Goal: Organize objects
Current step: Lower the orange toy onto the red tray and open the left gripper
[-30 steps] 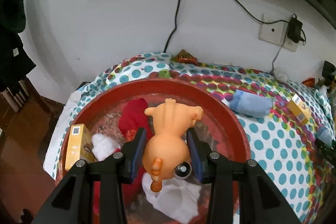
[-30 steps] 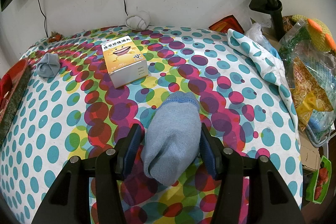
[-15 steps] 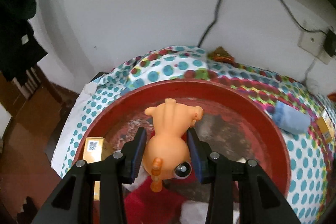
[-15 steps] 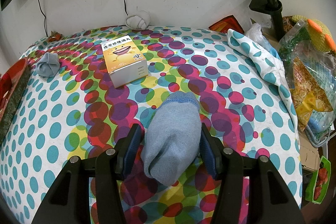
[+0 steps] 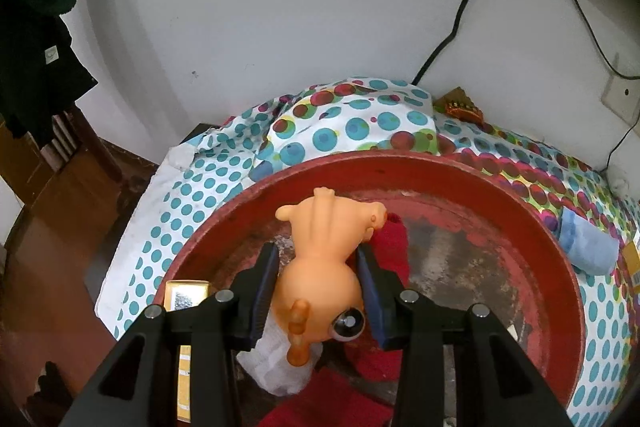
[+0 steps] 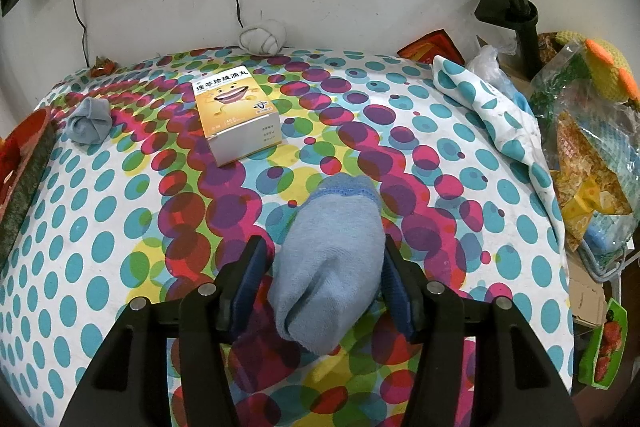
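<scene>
While over the red basin (image 5: 560, 267), orange toy (image 5: 320, 267) between left claw (image 5: 318, 291) pads.

Soft, even indoor light fills both views, a touch dim on the left wrist. Faint shadows sit under the left gripper (image 5: 318, 291). Fisheye bending curves everything far from the right gripper (image 6: 322, 285), corners fall black, and detail ahead stays fairly sharp, without glare.

Orange-and-white box (image 6: 237, 118) ahead and left of the right hand-held gripper (image 6: 322, 277), top printed 连苓珍珠滴丸 above a smiling cartoon face, smaller print unreadable
</scene>
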`<state>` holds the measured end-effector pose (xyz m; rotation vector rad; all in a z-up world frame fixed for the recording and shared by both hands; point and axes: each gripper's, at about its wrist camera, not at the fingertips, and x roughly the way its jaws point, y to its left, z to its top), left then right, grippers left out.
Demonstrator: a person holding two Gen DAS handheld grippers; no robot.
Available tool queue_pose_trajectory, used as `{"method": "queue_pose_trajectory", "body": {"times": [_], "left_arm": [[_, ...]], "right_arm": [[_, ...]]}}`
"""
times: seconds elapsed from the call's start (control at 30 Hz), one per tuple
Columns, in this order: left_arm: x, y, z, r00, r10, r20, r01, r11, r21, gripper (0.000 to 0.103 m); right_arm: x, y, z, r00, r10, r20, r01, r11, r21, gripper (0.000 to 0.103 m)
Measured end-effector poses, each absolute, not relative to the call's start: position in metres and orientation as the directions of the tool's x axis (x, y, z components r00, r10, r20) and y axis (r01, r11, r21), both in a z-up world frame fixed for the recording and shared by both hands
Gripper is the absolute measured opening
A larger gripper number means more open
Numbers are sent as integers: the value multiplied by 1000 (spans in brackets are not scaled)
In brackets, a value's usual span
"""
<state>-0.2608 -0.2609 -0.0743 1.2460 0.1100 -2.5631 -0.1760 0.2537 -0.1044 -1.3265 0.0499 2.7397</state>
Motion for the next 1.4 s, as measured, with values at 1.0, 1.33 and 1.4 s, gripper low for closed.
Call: {"method": "queue_pose_trajectory", "body": {"times": [1.0,1.33,1.4], "left_arm": [[-209,-249,-44,-653,-155,-741,248,-969,-16,54],[-156,-226,-49,-666,-171,-726,194,-980,53,54],[-143,-220,-50,-681,-172,-712,183,-981,62,54]], "right_arm": [[-177,252,-109,-608,96,-788,-139,-990,-14,57],[-173,257,-108,-607,111,-787,-144,-989,-29,56],[-178,248,-109,-607,113,-787,-144,-989,-31,56]]}}
